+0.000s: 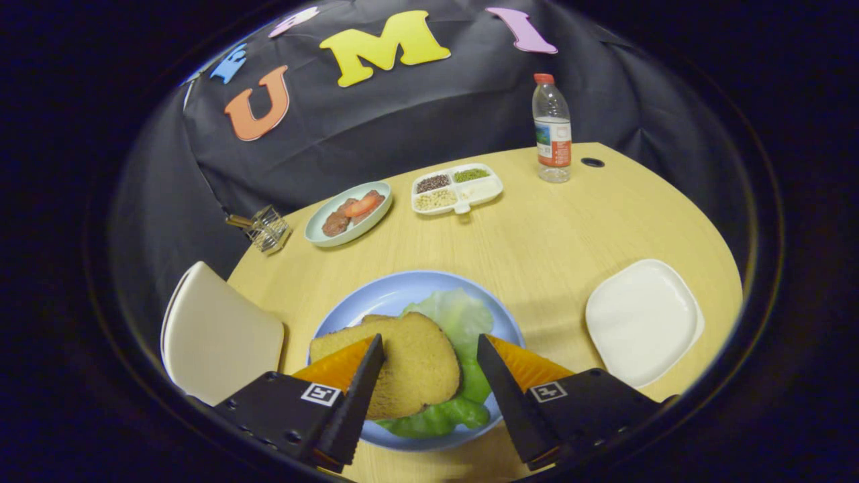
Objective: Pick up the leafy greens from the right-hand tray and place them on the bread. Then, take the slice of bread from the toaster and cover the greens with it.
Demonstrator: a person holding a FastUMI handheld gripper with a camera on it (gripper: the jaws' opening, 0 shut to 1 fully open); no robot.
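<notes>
**Top slice down on the greens, tool spread around it**

My tool (429,376) hung over the blue plate (349,305) near the worktop's front edge, its fingers apart with the bread slice (409,365) between them. The left finger looked close to the crust or touching it; I could not tell which. The right one stood clear, over the leafy greens (460,322). The slice lay on those greens, which poked out behind it and under its near edge, and a bit of another slice (376,319) showed just behind it. I judged the covering done, or nearly so.

Bread like that is light and stiff enough to hold by its opposite crust edges, but it crumbles under a hard squeeze. The greens are soft, limp and slick, so the slice could slide on them if nudged. The white tray (644,322) lay bare toward the right edge. A white toaster (218,335) sat at the left edge.
</notes>
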